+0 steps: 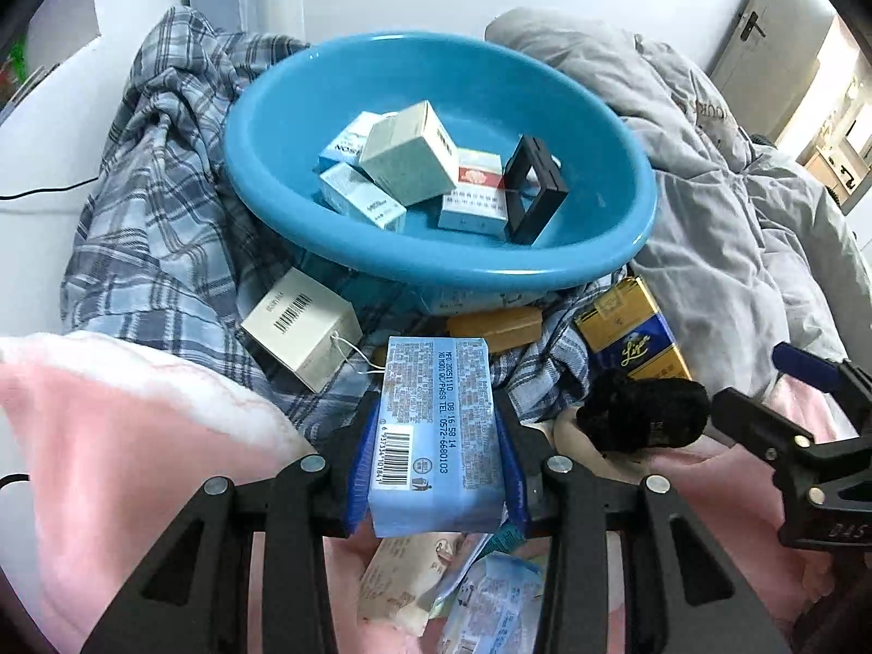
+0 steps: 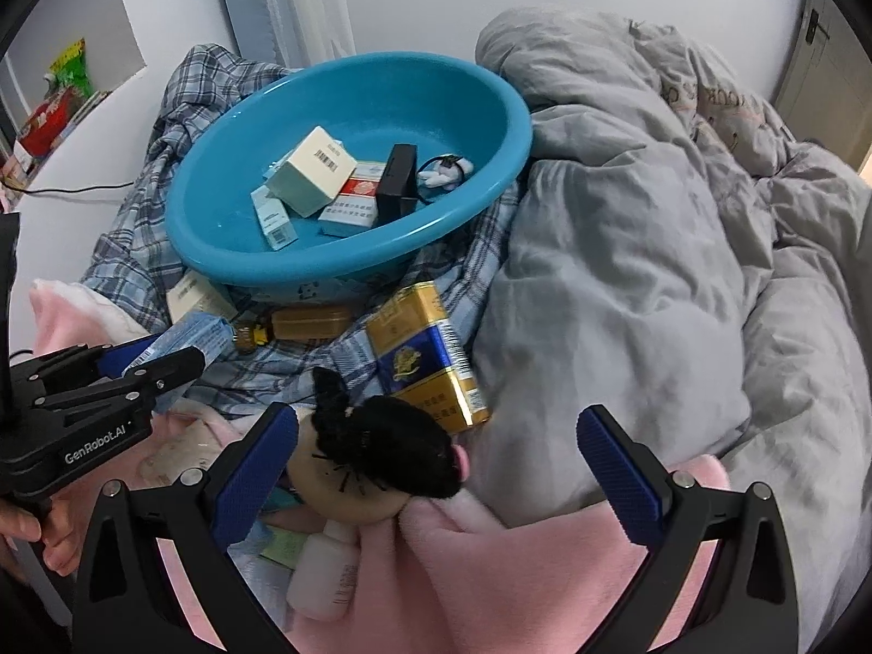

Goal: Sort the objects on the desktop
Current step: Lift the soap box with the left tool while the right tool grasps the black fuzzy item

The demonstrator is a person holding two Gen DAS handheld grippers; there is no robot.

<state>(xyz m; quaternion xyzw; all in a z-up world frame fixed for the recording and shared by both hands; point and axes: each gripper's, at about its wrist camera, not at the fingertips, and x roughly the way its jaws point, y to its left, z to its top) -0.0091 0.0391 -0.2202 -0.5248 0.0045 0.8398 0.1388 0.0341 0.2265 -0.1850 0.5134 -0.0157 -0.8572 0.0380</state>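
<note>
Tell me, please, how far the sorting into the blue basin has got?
Partly done: several small boxes already lie in the blue basin. The left gripper is shut on a light blue pack. The open right gripper holds nothing; the gold-and-blue box and white bottle remain outside.

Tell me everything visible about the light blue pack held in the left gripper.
The light blue pack is a soft, glossy, brick-shaped packet, wrapped in what looks like plastic film. Its upper face carries dense small print, a date line and a barcode near the bottom left. It lies lengthwise between the two fingers of the left gripper, whose blue pads press its long sides. It points toward the blue basin, above the pink blanket and the plaid cloth. In the right wrist view only one end shows.
</note>
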